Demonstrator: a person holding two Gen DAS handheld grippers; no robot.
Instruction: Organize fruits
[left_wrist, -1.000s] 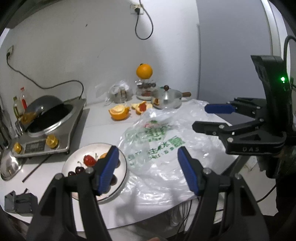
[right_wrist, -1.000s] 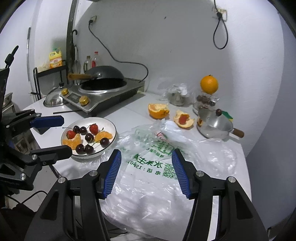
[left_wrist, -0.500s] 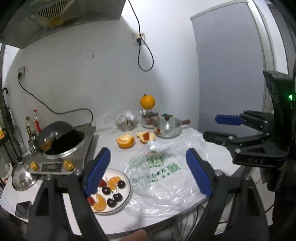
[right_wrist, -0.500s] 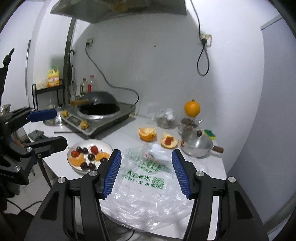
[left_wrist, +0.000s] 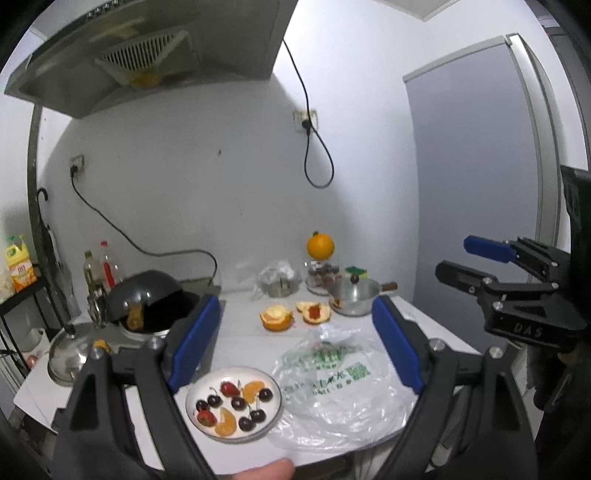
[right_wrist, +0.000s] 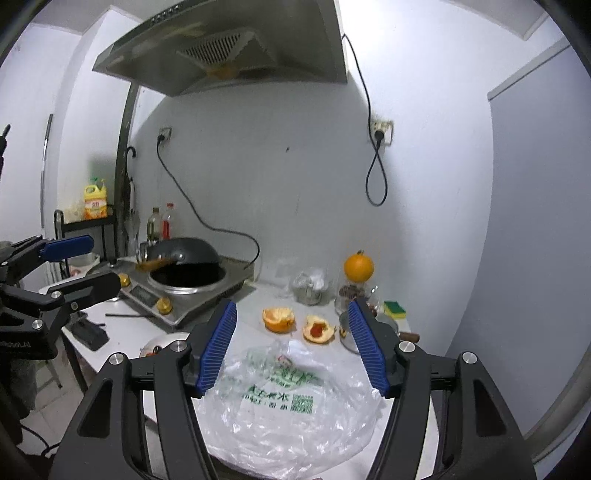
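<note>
Both your grippers, left gripper (left_wrist: 295, 347) and right gripper (right_wrist: 291, 350), have risen off the desk (left_wrist: 240, 334) (jaws just widened, empty)

plate (right_wrist: 168, 338): mostly hidden behind fingers (right_wrist: 218, 347) (right wrist view) | bag print (left_wrist: 325, 365): unreadable

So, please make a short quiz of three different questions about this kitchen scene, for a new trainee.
1. True or false: the white plate holds cherries, strawberries and orange segments.
2. What lies right of the plate in the left wrist view? A) the plastic bag B) a cutting board C) a towel
3. Fill in: the whole orange sits on top of a glass ____.

Key: 1 true. 2 A. 3 jar. Both the left gripper and the right gripper are empty.
</note>
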